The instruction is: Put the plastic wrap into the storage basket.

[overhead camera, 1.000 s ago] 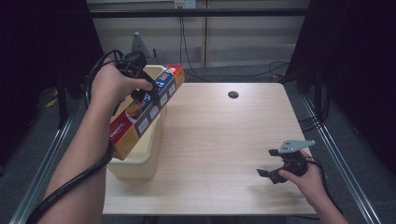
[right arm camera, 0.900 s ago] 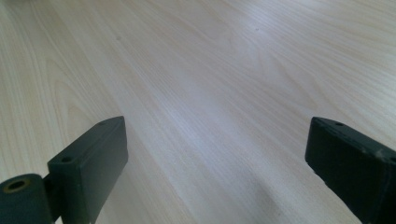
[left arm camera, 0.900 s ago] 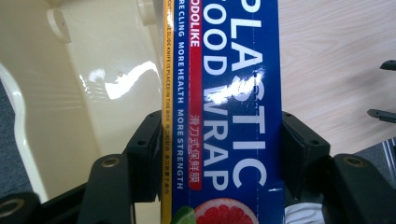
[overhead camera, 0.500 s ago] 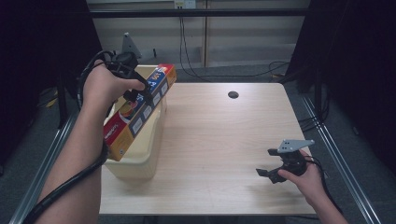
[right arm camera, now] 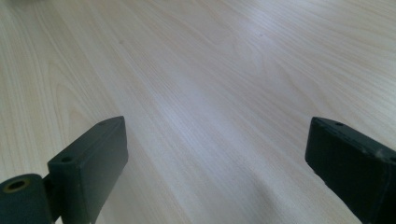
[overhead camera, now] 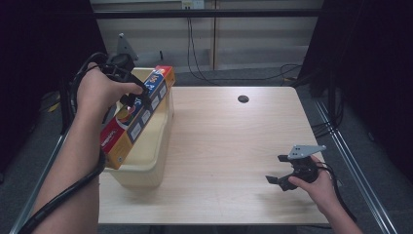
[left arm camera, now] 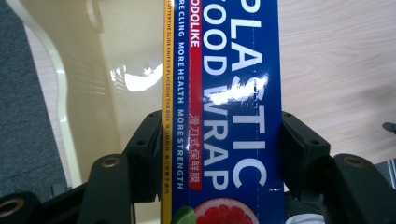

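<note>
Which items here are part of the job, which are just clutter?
In play:
- plastic wrap box, clamped in the left gripper
- cream bin under it

Lying about:
- right gripper, open, idle over the table
- dark round hole in the tabletop
- cables on the floor behind

From my seat the table (overhead camera: 229, 141) is evenly lit from above against dark surrounds; glare streaks the box (left arm camera: 233, 88) and tub (left arm camera: 126, 79), near jaws blurred.

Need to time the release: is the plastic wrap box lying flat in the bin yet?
No. The plastic wrap box is tilted, clamped by the left gripper above the cream bin.
</note>
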Action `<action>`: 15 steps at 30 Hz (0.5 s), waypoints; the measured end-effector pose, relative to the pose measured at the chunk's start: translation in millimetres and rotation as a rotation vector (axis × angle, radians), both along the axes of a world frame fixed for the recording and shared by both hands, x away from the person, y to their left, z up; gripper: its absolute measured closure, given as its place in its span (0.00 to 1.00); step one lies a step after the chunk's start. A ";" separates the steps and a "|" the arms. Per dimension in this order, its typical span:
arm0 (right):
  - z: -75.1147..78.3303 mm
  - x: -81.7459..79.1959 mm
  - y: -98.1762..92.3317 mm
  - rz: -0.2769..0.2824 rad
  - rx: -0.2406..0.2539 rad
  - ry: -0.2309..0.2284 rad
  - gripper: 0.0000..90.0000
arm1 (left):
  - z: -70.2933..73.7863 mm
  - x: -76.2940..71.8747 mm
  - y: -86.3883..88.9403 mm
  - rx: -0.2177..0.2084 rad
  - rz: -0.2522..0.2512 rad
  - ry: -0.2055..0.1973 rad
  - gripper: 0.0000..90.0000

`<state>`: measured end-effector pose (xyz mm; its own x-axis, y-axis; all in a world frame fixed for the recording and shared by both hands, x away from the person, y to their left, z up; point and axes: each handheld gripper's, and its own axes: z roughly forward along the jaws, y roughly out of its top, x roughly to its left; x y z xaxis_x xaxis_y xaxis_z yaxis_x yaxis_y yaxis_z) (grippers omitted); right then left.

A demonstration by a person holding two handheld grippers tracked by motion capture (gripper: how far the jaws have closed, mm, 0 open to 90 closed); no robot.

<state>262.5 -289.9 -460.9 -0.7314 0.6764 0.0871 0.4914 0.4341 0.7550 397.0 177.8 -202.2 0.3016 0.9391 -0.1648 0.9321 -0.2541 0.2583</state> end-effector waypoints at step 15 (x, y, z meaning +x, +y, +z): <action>0.2 0.7 1.0 0.002 -0.001 -0.003 0.06 | -5.8 0.5 12.8 0.009 0.059 0.001 0.46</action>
<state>263.1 -288.9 -460.8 -0.7333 0.6748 0.0838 0.4878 0.4362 0.7562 397.5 190.6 -208.0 0.2458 0.9565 -0.1570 0.9458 -0.2012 0.2551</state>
